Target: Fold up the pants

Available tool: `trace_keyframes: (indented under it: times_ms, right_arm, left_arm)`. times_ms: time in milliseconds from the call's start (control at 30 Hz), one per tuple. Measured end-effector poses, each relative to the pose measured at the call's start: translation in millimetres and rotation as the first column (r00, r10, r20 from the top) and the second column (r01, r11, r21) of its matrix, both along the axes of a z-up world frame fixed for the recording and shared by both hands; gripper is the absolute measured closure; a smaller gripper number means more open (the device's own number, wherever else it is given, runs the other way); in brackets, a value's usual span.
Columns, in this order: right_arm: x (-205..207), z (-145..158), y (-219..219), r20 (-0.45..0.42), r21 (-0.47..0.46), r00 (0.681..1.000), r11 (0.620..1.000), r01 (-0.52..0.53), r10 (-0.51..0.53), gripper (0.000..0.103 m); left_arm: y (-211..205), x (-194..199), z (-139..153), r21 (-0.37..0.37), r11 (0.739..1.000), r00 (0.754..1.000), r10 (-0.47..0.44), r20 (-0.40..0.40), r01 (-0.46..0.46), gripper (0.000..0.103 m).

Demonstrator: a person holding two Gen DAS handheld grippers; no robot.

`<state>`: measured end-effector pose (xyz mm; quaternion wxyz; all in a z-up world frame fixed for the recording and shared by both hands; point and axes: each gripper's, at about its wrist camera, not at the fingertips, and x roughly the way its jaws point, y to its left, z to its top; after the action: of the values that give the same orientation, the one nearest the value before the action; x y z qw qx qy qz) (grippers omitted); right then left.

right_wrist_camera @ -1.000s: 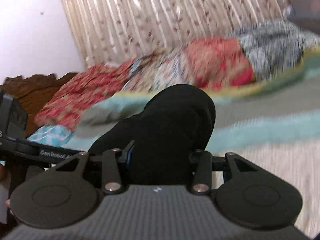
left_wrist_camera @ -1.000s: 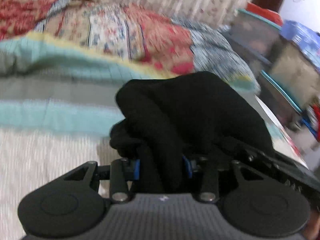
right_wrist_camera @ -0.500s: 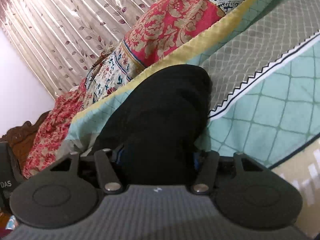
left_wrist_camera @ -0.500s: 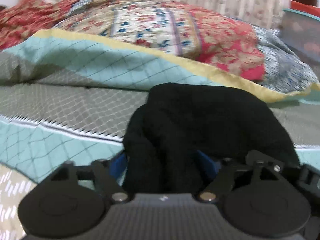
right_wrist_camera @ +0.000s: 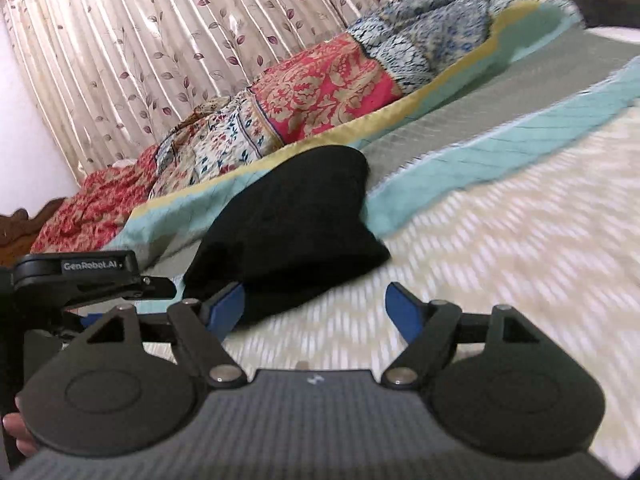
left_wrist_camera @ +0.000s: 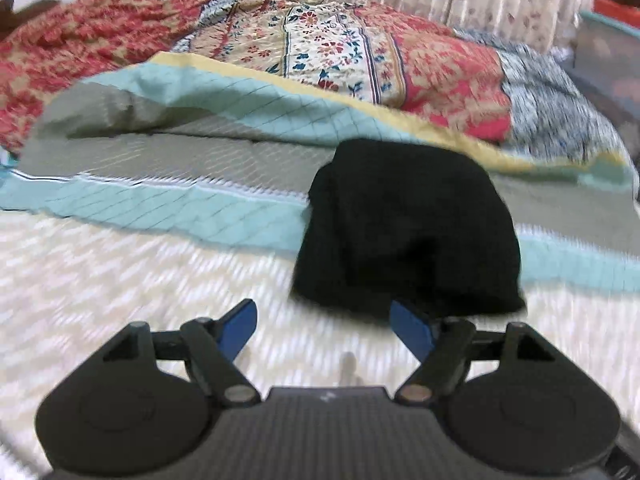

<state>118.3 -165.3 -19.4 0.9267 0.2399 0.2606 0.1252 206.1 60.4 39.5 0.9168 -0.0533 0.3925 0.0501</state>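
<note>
The pants (left_wrist_camera: 408,232) sat in a compact black bundle on the bed (left_wrist_camera: 120,288), straddling the teal stripe, so the fold looked basically done. Left gripper (left_wrist_camera: 324,326) and right gripper (right_wrist_camera: 316,306) both hung low, spread wide, holding nothing, just short of the bundle's near edge.

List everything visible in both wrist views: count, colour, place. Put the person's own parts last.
pants: one, black, folded bundle lying on the bed ahead of both grippers.
bedspread: one, cream with teal and grey bands, under the pants.
quilt: one, red, floral and blue patchwork, heaped behind the pants.
curtain: one, beige with leaf print, behind the bed.
headboard: one, dark carved wood, far left in the right wrist view.
left gripper: one, black with blue pads, open, empty.
right gripper: one, black with blue pads, open, empty.
</note>
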Motion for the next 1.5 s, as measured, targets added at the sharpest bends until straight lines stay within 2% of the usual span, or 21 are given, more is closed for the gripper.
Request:
trace_keyframes:
  times_ms: [100, 267, 400, 567, 1000, 1367, 1500]
  right_arm:
    - [-32.3, 16.6, 4.6, -0.017, -0.034, 1.000, 0.999, 0.012, -0.012, 0.023]
    - [-71.7, 39.7, 21.1, 0.010, -0.101, 1.000, 0.995, -0.004, 0.005, 0.020]
    - [-106.2, 46.7, 31.8, 0.027, -0.128, 0.999, 0.991, -0.023, 0.027, 0.018]
    - [-131.6, 57.8, 42.9, 0.028, -0.156, 0.998, 0.986, -0.054, 0.060, 0.017]
    - [-180.0, 77.9, 48.9, 0.061, -0.183, 0.996, 0.982, -0.049, 0.061, 0.014]
    - [-208.5, 62.6, 43.6, 0.013, -0.176, 1.000, 0.984, -0.018, 0.020, 0.014]
    - [-211.1, 64.3, 40.4, 0.027, -0.154, 1.000, 0.988, 0.006, -0.002, 0.014]
  left_arm:
    - [-6.3, -48.3, 3.9, 0.043, 0.999, 1.000, -0.017, -0.019, 0.018, 0.026]
    - [-10.1, -114.2, 6.8, 0.050, 0.998, 0.997, -0.023, -0.067, 0.027, 0.026]
    - [-13.1, -152.5, 13.0, 0.054, 0.998, 0.996, -0.033, -0.082, 0.037, 0.026]
    - [-11.3, -188.3, 26.0, 0.028, 0.999, 0.997, -0.029, -0.065, 0.031, 0.026]
    - [-1.1, -245.5, 46.6, 0.026, 1.000, 1.000, -0.012, -0.016, 0.013, 0.024]
    - [-2.5, -276.6, 33.5, 0.037, 0.999, 0.999, -0.015, -0.046, 0.017, 0.021]
    - [-3.8, -278.4, 31.6, 0.045, 0.999, 0.999, -0.008, -0.050, 0.011, 0.018]
